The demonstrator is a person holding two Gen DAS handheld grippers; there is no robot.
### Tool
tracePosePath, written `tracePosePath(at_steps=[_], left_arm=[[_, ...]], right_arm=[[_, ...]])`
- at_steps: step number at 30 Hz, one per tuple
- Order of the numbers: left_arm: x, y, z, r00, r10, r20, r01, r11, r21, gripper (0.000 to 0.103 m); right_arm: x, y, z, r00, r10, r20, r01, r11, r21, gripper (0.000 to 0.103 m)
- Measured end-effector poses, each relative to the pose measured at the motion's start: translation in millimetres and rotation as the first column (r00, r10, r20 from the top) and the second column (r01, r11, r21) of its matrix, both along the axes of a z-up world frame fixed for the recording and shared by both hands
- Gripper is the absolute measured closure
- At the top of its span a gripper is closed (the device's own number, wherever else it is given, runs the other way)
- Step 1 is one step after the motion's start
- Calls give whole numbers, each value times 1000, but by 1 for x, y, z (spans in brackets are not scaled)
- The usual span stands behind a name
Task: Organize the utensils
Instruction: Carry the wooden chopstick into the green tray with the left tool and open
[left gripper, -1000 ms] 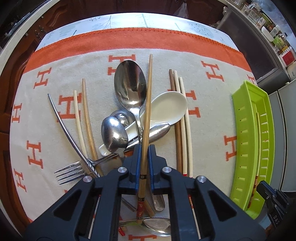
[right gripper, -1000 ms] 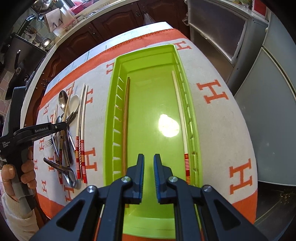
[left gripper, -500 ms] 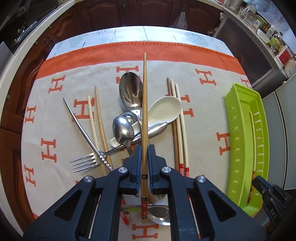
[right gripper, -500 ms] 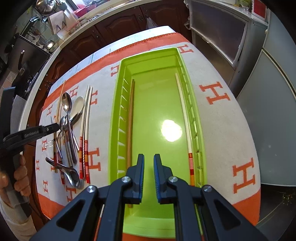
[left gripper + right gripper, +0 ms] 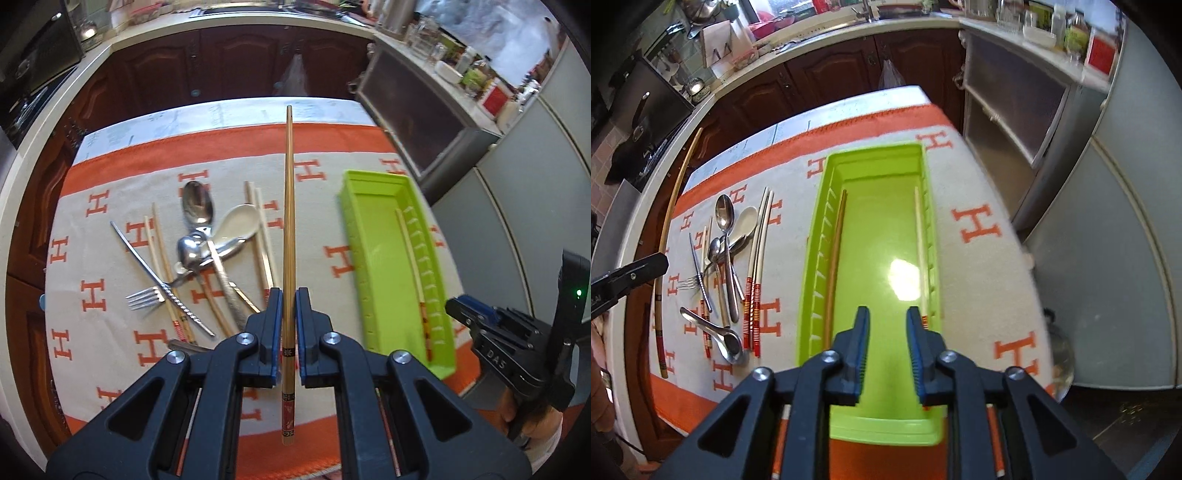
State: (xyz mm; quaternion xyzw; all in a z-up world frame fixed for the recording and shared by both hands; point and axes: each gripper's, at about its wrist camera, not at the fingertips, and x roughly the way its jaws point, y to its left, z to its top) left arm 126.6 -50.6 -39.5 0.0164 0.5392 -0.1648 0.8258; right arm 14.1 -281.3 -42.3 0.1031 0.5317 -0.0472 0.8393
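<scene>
Lifted off the pile since a second ago, the bamboo chopstick [image 5: 289,229] now hangs above the blanket-covered surface [image 5: 110,332], pinched in the left claw [image 5: 289,325] and pointing toward 12 o'clock. At 9 o'clock of it lie the remaining spoons, fork [image 5: 147,295] and chopsticks. The green tray [image 5: 875,236], at 3 o'clock, holds a brown chopstick [image 5: 835,258] and a pale chopstick [image 5: 921,243] along opposite walls. Over it the right claw [image 5: 886,332] has just been opening, nothing between its jaws.
</scene>
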Motion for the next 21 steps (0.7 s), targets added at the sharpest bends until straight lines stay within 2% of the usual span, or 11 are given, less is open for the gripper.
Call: tracePosePath(at_steps=[4,8,13,16,21], left_arm=[[-15,-27,15,999,-51,14,51,999,-14,98],[-24,-56,22,995,-99,13,100,995,-19,98],[-28,-90,19,991,-132,5,132,991,-10,98],[-28,-109,9,989,-146,-11,146,989,-6,98],[-26,-134,-12,988,-151,-17,151,988,-3,98]], right_arm=[[-10,-7,23,999,14,48,-11,998,-62,77],[-23,-11,33,996,2,90,6,997,-80,75],[-34,-16,27,992,-29,120,40,995,-87,72],[-39,-26,20,986,-86,146,96,993,-61,72],[-37,-39,6,981,-134,138,141,989,-37,72]])
